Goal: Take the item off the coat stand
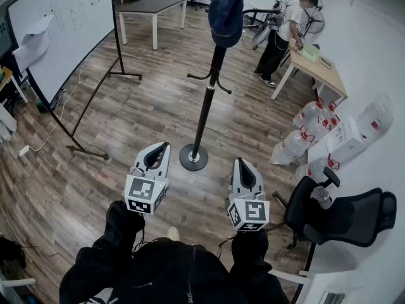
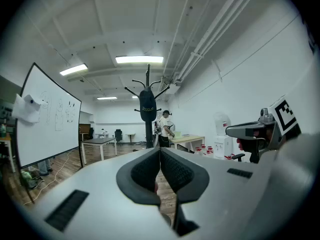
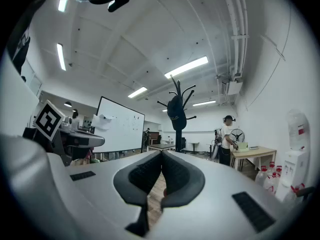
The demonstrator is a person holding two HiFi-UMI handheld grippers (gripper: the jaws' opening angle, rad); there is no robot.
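So we're standing on a wood floor [image 1: 145,113] in an office-type room. Far left there's a big whiteboard [image 1: 60,24] on a black frame, with some sketches on it. Far right, a person [image 1: 281,40] stands at a light wood surface [image 1: 319,68] by the wall. The black coat stand [image 1: 204,113] is straight ahead of us. Its round base sits on the floor between the two gripper tips and just beyond them. Near right there's a black chair [image 1: 342,217], and past it some clear water bottles [image 1: 297,144] clustered by the wall. We hold both grippers level, pointing toward the coat stand, one on either side of its base. The left gripper [image 1: 163,145] has its jaws pressed together with nothing in them. Same deal with the right gripper [image 1: 241,161]: jaws together, empty. The item is a dark blue cap [image 1: 226,14]. It hangs at the top of the coat stand, up by the hooks, and neither gripper touches it.
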